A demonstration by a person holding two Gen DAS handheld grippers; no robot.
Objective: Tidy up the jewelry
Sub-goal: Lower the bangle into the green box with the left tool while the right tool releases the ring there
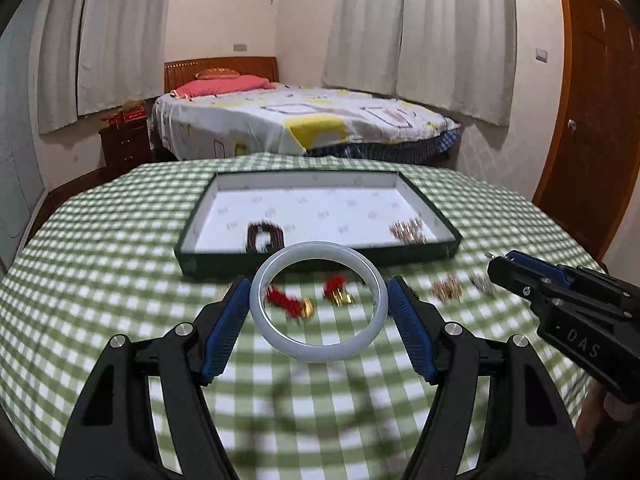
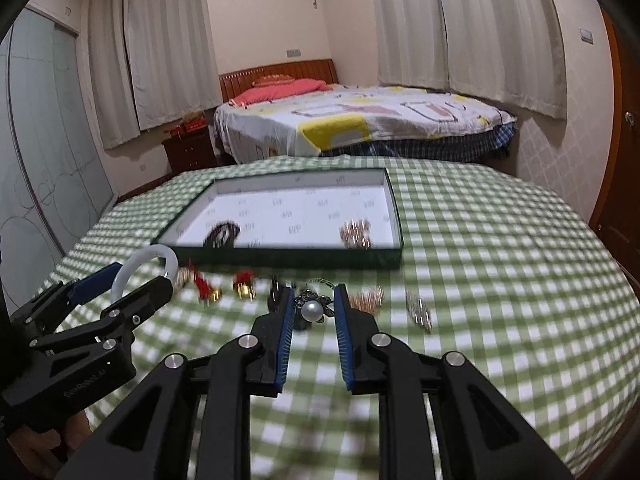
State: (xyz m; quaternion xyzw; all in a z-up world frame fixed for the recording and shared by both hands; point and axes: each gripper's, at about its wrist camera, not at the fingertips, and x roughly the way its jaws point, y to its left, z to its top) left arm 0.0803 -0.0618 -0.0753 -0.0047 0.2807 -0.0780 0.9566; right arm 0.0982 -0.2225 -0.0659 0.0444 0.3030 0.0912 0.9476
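Note:
My left gripper [image 1: 319, 296] is shut on a pale jade bangle [image 1: 280, 346], held flat above the table between the blue pads. In the right wrist view that bangle [image 2: 132, 268] shows at the left in the same gripper [image 2: 138, 276]. My right gripper [image 2: 314, 304] is shut on a pearl brooch [image 2: 312, 311] with dark metal leaves, lifted off the cloth. The right gripper [image 1: 494, 262] appears at the right edge of the left wrist view. A green tray [image 1: 188, 258] with a white inside stands beyond; it holds a dark bead bracelet [image 1: 264, 236] and a rose-gold piece [image 1: 408, 230].
Loose on the green checked tablecloth [image 2: 500, 280] lie red-and-gold charms [image 1: 338, 292], a rose-gold cluster [image 2: 366, 298] and a silvery piece [image 2: 418, 312]. A bed [image 1: 304, 120] stands behind the table, a wooden door [image 1: 588, 128] at the right. A hand [image 2: 52, 440] shows at bottom left.

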